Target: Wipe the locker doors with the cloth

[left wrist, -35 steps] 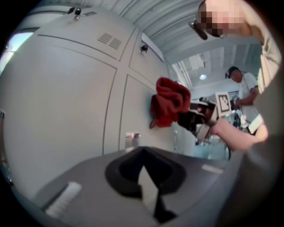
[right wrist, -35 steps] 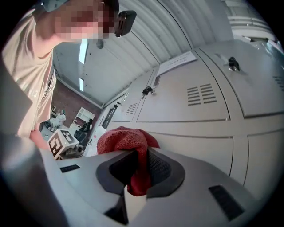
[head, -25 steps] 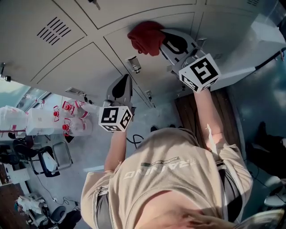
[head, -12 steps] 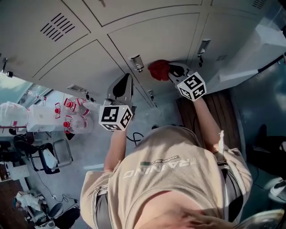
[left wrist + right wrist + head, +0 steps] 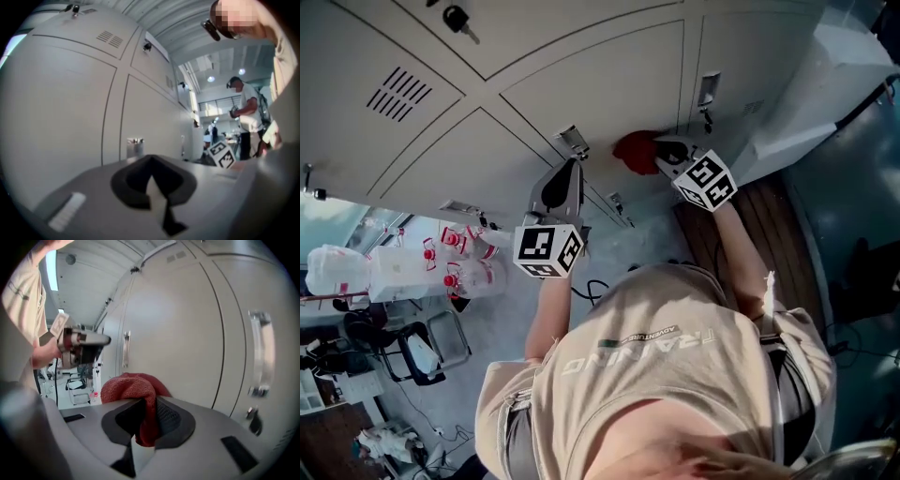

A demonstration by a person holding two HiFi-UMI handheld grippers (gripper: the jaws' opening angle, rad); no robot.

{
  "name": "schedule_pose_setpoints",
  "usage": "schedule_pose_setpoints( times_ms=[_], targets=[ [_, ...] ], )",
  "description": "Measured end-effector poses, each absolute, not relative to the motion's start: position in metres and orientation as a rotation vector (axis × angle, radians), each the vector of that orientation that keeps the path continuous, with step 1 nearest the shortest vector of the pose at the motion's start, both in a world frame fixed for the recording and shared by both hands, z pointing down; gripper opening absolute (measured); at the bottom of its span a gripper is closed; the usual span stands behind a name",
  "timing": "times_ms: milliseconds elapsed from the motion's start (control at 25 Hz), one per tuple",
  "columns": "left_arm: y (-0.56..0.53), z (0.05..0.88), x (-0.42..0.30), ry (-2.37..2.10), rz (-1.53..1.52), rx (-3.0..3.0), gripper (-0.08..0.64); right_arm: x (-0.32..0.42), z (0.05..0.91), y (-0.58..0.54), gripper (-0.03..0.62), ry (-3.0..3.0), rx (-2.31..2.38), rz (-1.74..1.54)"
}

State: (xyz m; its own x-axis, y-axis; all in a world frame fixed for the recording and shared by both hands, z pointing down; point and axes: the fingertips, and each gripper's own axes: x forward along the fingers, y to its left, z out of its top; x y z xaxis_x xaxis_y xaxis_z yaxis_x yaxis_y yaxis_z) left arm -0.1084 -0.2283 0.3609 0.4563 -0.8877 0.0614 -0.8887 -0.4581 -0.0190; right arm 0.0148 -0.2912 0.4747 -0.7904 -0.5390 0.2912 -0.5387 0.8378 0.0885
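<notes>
The right gripper (image 5: 656, 152) pinches the red cloth (image 5: 634, 150) at the locker doors (image 5: 581, 84), lower than a second ago, with the arm stretched forward. Its own view shows the cloth folded between the jaws and a handle (image 5: 260, 357) off to the right. The left gripper (image 5: 573, 171), jaws pressed together and empty, hangs to its left, hardly moved. Only its view shows a second person (image 5: 244, 112) far off.

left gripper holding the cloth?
No, the red cloth is pinched in the right gripper; the left gripper has its jaws together on nothing.
</notes>
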Motion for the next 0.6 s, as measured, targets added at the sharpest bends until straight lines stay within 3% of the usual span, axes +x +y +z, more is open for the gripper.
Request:
schedule_pose_setpoints(
  times_ms=[360,600],
  targets=[
    [-0.235,0.358,-0.090,-1.569,0.096,2.713,0.005,0.056,0.251,-0.268,0.045,-2.965,0.893,-0.485],
    [-0.236,0.360,-0.078,-1.531,0.095,2.732,0.005,0.086,0.178,-0.288,0.046,-2.969,1.117,-0.707]
  ],
)
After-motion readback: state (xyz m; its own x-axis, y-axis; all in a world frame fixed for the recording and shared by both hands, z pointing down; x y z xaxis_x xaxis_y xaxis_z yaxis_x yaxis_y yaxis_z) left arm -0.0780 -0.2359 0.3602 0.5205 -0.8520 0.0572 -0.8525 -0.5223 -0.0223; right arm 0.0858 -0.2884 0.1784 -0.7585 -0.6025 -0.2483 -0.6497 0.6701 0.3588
